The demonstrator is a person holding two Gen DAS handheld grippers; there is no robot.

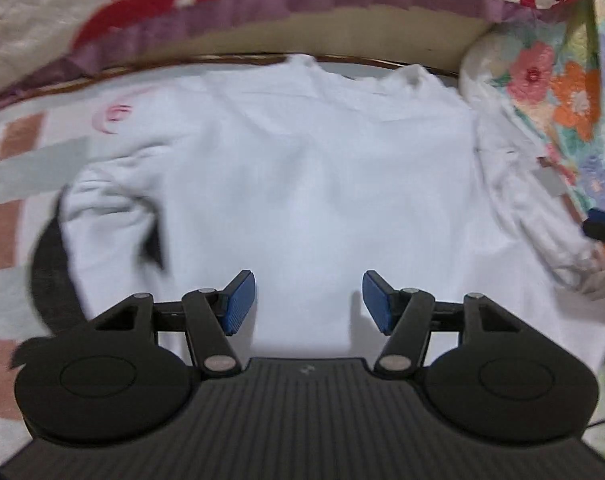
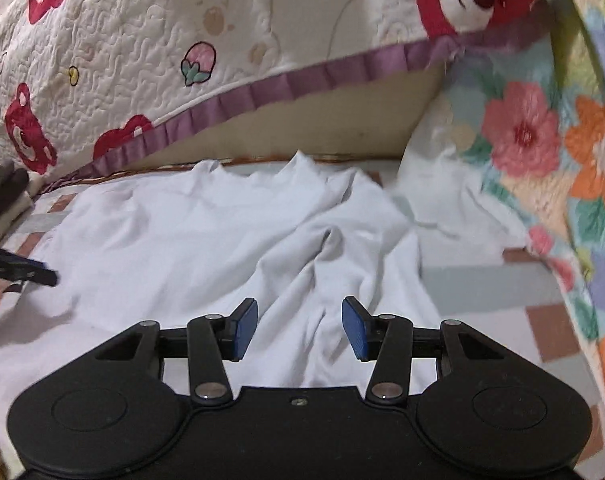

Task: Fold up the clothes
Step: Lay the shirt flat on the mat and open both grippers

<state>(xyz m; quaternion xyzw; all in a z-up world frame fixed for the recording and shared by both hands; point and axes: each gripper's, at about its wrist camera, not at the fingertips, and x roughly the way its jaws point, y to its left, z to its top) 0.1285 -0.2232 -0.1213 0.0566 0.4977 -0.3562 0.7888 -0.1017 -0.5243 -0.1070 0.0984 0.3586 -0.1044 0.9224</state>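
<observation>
across the middle of both views lies a soft white garment, smooth in the left view, creased in the right, on a checked sheet. left gripper and right gripper stand parted, ribbed blue pads holding nothing. a quilted bear-print blanket fills upper left.

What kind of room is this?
Likely a bedroom, on a bed: a bear quilt and floral quilt bunched round a checked sheet, with a white top spread on it.
</observation>
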